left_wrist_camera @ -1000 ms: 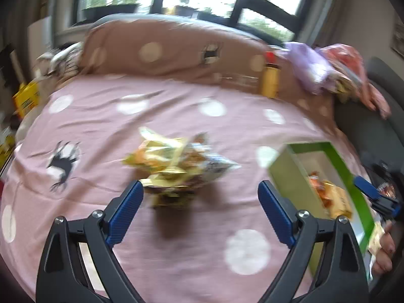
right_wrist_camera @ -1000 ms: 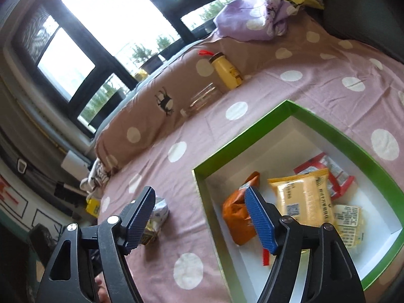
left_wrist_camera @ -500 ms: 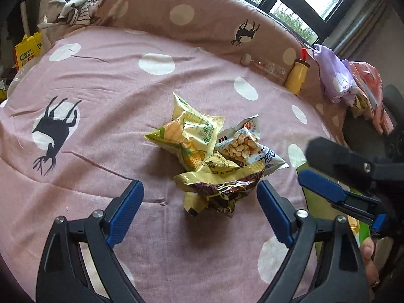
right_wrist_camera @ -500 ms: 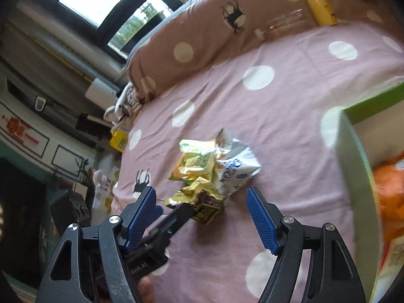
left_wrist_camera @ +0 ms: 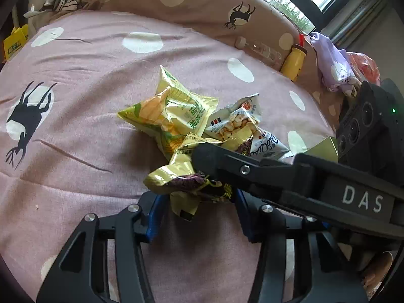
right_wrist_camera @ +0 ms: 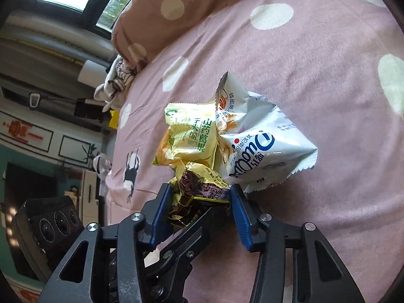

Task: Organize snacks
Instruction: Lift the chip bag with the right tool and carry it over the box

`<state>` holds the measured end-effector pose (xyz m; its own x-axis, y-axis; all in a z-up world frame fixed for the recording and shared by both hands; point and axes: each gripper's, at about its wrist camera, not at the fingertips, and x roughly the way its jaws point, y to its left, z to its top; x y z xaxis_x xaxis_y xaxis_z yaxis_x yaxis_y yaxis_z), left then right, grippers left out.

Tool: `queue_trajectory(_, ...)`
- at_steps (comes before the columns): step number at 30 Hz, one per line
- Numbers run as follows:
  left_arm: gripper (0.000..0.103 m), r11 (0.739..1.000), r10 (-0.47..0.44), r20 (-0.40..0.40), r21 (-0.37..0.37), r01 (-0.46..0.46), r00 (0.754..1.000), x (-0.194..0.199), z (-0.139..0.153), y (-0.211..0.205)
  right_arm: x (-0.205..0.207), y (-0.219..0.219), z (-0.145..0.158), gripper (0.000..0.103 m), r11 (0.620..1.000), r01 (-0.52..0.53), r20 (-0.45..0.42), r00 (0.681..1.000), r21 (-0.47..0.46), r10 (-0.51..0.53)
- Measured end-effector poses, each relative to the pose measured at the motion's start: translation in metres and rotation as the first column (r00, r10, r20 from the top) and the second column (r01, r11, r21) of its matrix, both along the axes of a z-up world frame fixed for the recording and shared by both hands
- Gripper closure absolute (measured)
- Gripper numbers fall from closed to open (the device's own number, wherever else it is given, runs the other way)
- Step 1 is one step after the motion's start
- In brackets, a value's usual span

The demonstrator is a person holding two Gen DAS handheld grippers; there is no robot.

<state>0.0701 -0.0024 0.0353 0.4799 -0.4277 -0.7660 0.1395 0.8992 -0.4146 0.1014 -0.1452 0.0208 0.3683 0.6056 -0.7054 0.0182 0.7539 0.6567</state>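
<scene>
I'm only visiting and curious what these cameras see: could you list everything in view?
gold-and-purple packet: one, nearest in the pile
green-yellow packet: one, behind it
white packet: one, white-blue, beside those
bedspread: one, pink, white-dotted, under the pile
bolster: one, brown, far edge
yellow bottle: one, against the bolster
clear bottle: one, lying beside it
lilac cloth: one, far right
left gripper: one, black, blue pads, closing around the gold-and-purple packet
right gripper: one, same colours, closing on the same packet
</scene>
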Motion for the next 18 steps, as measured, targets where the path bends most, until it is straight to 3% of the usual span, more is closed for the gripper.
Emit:
queue_trajectory(10, 0.055, 1.0, -0.01, 0.11, 0.014, 0.009, 0.994, -0.024, 0.031, -0.005, -0.023, -0.003, 0.037, 0.058, 1.0, 0.001, 0.112, 0.994, 0.009, -0.002)
queue_trajectory(18, 0.057, 0.999, -0.044, 0.186, 0.036, 0.038, 0.981, -0.044, 0.056, -0.021, -0.048, -0.014, 0.064, 0.058, 0.998, 0.059, 0.184, 0.981, 0.016, -0.061)
